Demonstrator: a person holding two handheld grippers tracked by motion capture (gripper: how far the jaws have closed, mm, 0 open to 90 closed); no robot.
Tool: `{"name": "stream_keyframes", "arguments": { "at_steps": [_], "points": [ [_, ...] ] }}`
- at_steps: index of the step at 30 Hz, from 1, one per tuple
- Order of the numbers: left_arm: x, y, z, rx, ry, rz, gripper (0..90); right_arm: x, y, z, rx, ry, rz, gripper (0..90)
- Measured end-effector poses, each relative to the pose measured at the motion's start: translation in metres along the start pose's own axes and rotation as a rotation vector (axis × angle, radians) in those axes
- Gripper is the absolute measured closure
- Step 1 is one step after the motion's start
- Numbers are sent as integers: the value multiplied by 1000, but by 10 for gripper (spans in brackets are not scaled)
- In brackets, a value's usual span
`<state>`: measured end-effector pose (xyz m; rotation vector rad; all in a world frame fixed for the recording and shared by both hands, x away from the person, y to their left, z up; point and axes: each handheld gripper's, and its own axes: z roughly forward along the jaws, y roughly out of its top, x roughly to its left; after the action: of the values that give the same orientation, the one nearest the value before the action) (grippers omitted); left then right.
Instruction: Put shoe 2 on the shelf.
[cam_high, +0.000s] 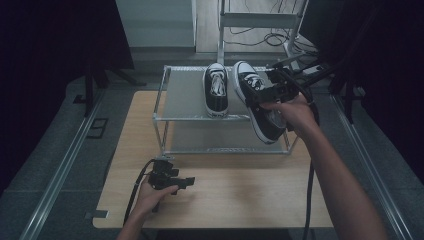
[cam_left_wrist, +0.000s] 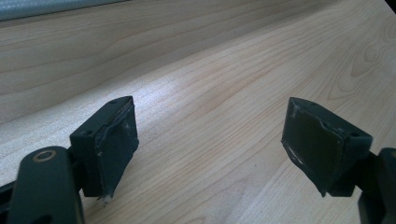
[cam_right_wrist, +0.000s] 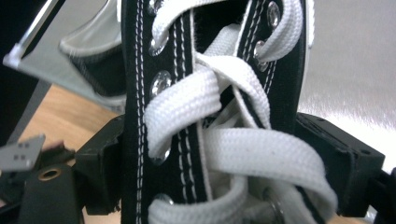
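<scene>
Black sneaker (cam_high: 260, 107) clamped by right gripper (cam_high: 267, 95) over rack (cam_high: 185, 95).

Dim room, blurred close-up laces

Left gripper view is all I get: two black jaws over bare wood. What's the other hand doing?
Observer: The right gripper holds a black sneaker, tilted, at the right of a metal rack.
Operator: Gripped where?
Observer: Across the laced part; the white laces sit between its jaws.
Operator: Anything on that rack?
Observer: A matching sneaker lies flat on the top shelf.
Operator: And my gripper?
Observer: The left gripper sits low over the table, empty.
</scene>
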<state>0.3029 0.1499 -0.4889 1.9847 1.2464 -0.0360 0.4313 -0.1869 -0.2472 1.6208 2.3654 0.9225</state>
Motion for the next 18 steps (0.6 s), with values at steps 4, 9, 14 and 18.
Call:
{"name": "stream_keyframes", "arguments": {
  "at_steps": [4,9,14,18],
  "points": [
    [1,0,0,0,-1,2,183,0,16,11,5,-17,38,167],
    [1,0,-1,-4,-5,-5,183,0,34,25,11,-39,108,167],
    [1,-1,-1,-8,-10,-4,183,-2,50,39,18,-60,182,166],
    [1,-1,-2,-13,-12,-6,183,-6,61,48,18,-82,231,166]
  ]
}}
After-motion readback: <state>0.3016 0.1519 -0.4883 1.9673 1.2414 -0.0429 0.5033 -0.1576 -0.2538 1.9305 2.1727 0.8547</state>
